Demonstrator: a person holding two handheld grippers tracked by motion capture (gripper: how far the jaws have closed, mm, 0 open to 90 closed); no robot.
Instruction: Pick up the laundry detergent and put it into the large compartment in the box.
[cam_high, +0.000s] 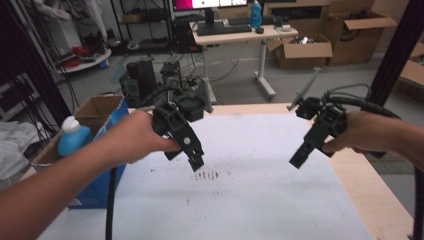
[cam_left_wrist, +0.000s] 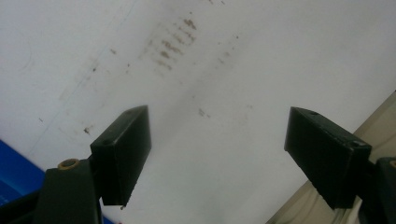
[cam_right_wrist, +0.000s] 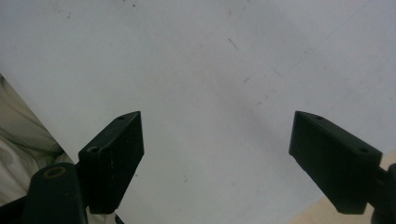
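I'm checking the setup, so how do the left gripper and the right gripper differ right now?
The left gripper hangs over brown smudges on the white sheet; the right gripper hangs over clean sheet nearer the table's right edge. They lean toward each other. Both are open and empty.

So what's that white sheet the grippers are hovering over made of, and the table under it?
White sheet: likely matte paper or thin plastic; flat, no glare, with brownish smudges. Table: pale wood or wood-look laminate, its tan edge bare beside the sheet. Left gripper and right gripper: black, matte, probably plastic, their jaws open with nothing between.
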